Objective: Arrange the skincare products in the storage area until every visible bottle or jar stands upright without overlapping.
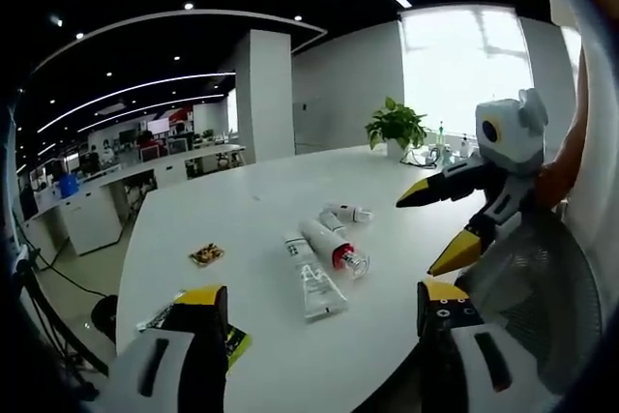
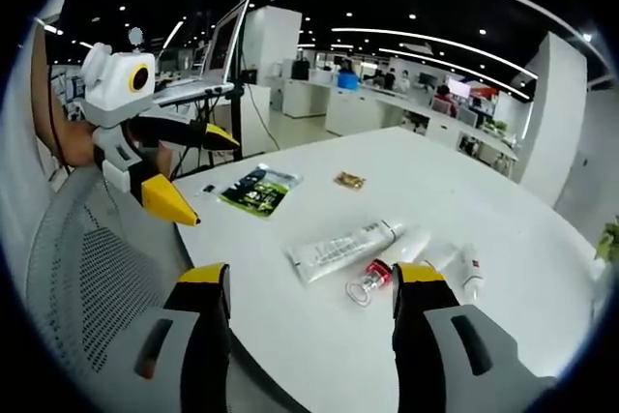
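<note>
Tube (image 1: 314, 282): white, flat, lying on its side.
Red-collared bottle (image 1: 334, 247): white body, clear cap, lying just beside the tube.
Small white bottle (image 1: 349, 212): lying down, near the other two.

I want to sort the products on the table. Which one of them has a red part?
The bottle with the red collar and clear cap. It lies on its side between the flat white tube and the plain white bottles, which show no red.
</note>
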Demonstrator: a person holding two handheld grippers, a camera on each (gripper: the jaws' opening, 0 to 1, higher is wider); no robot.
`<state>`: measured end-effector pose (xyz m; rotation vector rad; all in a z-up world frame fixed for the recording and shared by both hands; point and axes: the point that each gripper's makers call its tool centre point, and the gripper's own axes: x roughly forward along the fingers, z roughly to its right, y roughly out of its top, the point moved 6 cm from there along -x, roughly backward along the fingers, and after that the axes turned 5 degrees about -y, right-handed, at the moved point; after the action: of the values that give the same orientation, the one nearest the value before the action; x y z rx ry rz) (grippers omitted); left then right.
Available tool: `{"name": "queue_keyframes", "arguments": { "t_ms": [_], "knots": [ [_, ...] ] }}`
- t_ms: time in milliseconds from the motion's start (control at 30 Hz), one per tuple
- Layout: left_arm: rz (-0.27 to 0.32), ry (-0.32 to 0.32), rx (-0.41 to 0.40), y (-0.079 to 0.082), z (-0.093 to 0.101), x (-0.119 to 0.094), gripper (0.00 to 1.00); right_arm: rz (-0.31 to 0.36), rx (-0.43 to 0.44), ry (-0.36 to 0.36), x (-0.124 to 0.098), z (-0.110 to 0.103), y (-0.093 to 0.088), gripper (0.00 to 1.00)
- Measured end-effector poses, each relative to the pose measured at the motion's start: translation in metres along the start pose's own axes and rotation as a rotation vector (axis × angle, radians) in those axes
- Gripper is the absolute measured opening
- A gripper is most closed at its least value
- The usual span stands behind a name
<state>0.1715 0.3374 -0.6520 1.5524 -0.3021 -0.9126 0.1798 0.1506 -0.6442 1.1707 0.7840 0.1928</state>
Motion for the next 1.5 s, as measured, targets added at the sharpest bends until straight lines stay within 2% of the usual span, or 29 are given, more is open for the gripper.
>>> {"name": "queue_keyframes", "arguments": {
  "t_ms": [500,733,833,933,1133,1267,1367,1400,1433,1500],
  "knots": [
    [-0.010,0.053,0.040,-0.002,-0.008,-0.001,0.80,0.024,0.003,-0.017,0.000,0.002,0.005,0.66],
    [-0.038,0.071,0.040,-0.005,-0.011,-0.001,0.80,0.069,0.051,-0.074,-0.003,0.018,0.016,0.66],
    [-0.045,0.073,0.045,-0.006,-0.011,0.000,0.79,0.072,0.028,-0.083,-0.001,0.026,0.023,0.66],
    [-0.051,0.075,0.044,-0.008,-0.012,0.001,0.77,0.082,-0.050,-0.068,0.007,0.034,0.034,0.66],
    [-0.070,0.076,0.050,-0.012,-0.013,0.002,0.75,0.055,-0.281,-0.003,0.038,0.053,0.055,0.66],
    [-0.072,0.076,0.059,-0.012,-0.013,0.002,0.74,0.004,-0.408,0.062,0.061,0.062,0.060,0.61],
    [-0.076,0.078,0.061,-0.013,-0.013,0.002,0.74,-0.081,-0.496,0.140,0.080,0.067,0.057,0.58],
    [-0.077,0.078,0.063,-0.013,-0.013,0.002,0.74,-0.110,-0.554,0.146,0.086,0.070,0.058,0.56],
    [-0.080,0.080,0.066,-0.013,-0.013,0.002,0.73,-0.115,-0.586,0.165,0.091,0.071,0.058,0.53],
    [-0.081,0.081,0.068,-0.014,-0.013,0.002,0.73,-0.167,-0.625,0.223,0.100,0.070,0.055,0.51]
  ]
}}
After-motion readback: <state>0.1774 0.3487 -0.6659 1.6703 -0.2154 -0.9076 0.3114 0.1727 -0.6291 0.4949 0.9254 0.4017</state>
